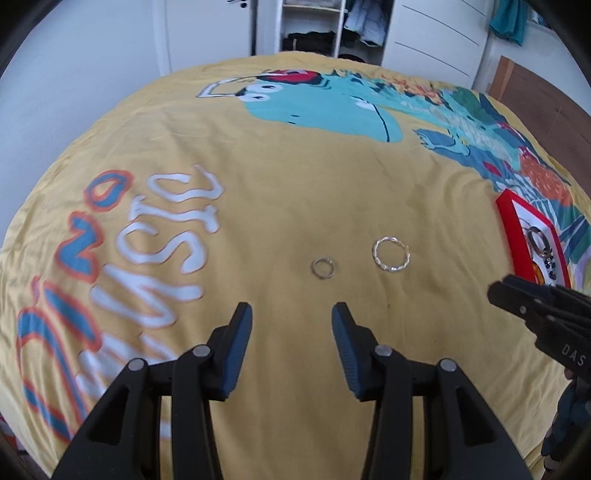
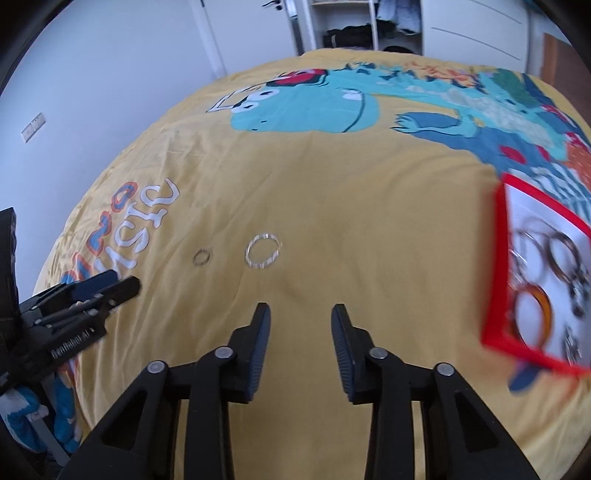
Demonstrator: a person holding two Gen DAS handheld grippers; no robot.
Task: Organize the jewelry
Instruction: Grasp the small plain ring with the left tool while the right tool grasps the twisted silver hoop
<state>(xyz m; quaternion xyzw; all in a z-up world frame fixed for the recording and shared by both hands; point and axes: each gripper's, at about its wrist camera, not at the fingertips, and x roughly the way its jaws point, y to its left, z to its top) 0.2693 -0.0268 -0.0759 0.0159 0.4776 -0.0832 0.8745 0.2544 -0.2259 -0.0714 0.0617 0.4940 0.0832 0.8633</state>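
A small silver ring [image 1: 323, 267] and a larger twisted silver bracelet [image 1: 390, 254] lie side by side on the yellow dinosaur bedspread [image 1: 295, 192]. My left gripper [image 1: 291, 314] is open and empty, just short of the small ring. In the right wrist view the ring [image 2: 202, 257] and bracelet [image 2: 263, 250] lie ahead and to the left of my right gripper [image 2: 300, 314], which is open and empty. A red-rimmed white tray [image 2: 496, 266] at the right holds several rings and bangles; it also shows in the left wrist view [image 1: 511, 229].
The bedspread covers a bed that fills both views. White wardrobe doors and open shelves with clothes [image 1: 314, 29] stand beyond its far edge. The right gripper's tip [image 1: 517, 295] shows at the left view's right edge.
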